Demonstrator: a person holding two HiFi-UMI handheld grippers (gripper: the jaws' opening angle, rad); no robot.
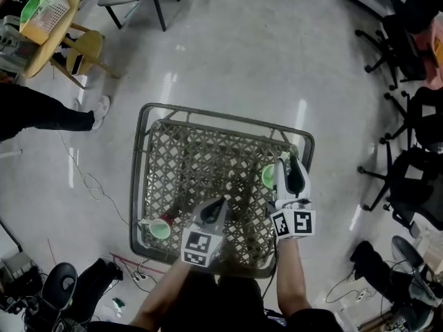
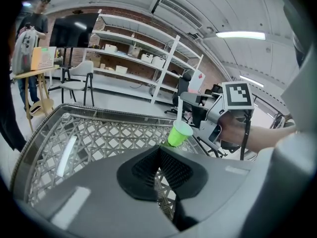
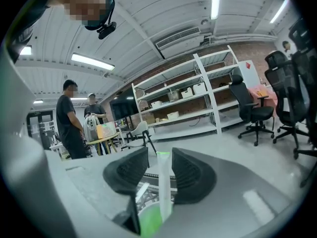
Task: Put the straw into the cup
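Note:
A green cup (image 1: 267,176) stands near the right edge of the woven lattice table (image 1: 201,151). A white straw (image 3: 163,182) stands upright in this cup (image 3: 148,222), between the pads of my right gripper (image 3: 159,170). The jaws stand apart with a gap on the straw's left, so they are open. In the head view my right gripper (image 1: 288,168) sits just right of the cup. My left gripper (image 1: 221,203) hovers over the table's front middle with its tips together and nothing held. In the left gripper view it (image 2: 159,155) points toward the cup (image 2: 179,134) and straw (image 2: 180,110).
A second green cup (image 1: 159,229) stands at the table's front left corner. Office chairs (image 1: 408,164) crowd the right side. A wooden table with a basket (image 1: 45,12) and a person's legs (image 1: 41,113) are at the left. Cables (image 1: 86,178) trail on the floor.

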